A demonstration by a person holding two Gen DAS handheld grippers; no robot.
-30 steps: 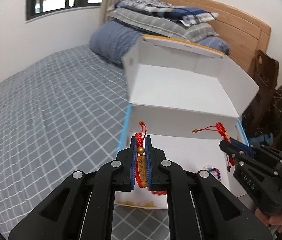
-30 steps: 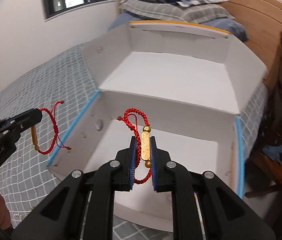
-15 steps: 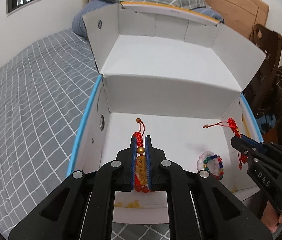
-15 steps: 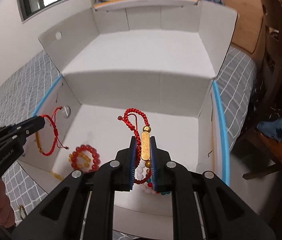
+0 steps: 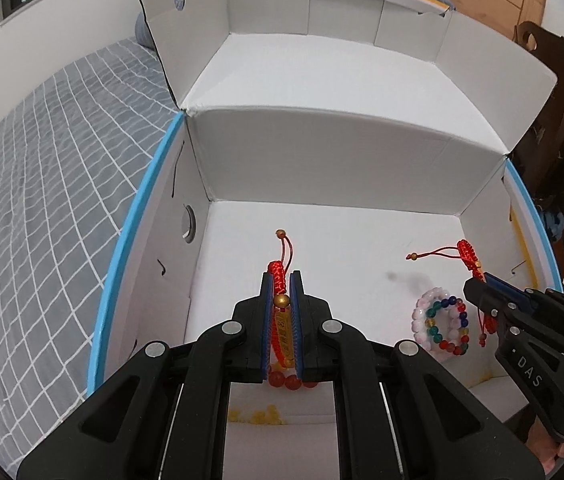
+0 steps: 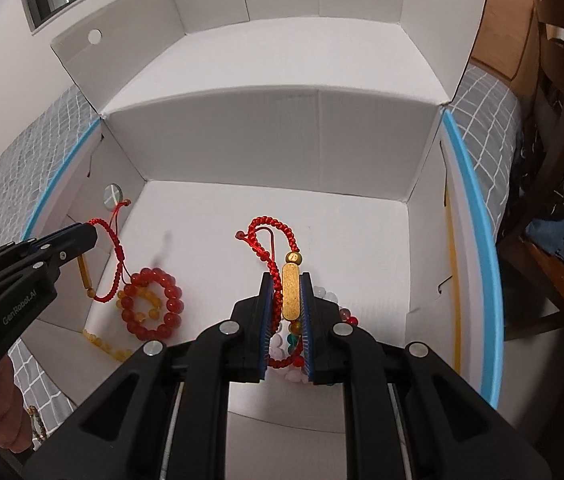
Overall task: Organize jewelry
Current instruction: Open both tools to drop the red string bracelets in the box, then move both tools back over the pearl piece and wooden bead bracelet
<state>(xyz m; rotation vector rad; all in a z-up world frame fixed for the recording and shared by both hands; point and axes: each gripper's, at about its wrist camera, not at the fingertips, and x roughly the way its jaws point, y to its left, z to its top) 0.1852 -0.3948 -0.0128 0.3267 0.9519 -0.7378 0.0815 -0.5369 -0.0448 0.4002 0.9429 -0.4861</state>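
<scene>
While we carried both red cord bracelets in from above the bed, the white box's floor has come up beneath them.

Our left gripper (image 5: 281, 292) is clamped on one red cord bracelet (image 5: 282, 322); our right gripper (image 6: 285, 300) is clamped on the other (image 6: 291, 290). Both now hang inside the box (image 5: 322, 152), over its floor, so release looks close. Below lie a red bead bracelet (image 6: 152, 304) at 9 o'clock and a multicoloured bead bracelet (image 5: 440, 326) at 3 o'clock.

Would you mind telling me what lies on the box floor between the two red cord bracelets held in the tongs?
In the right wrist view, a red bead bracelet with amber beads lies on the box floor between them.
</scene>
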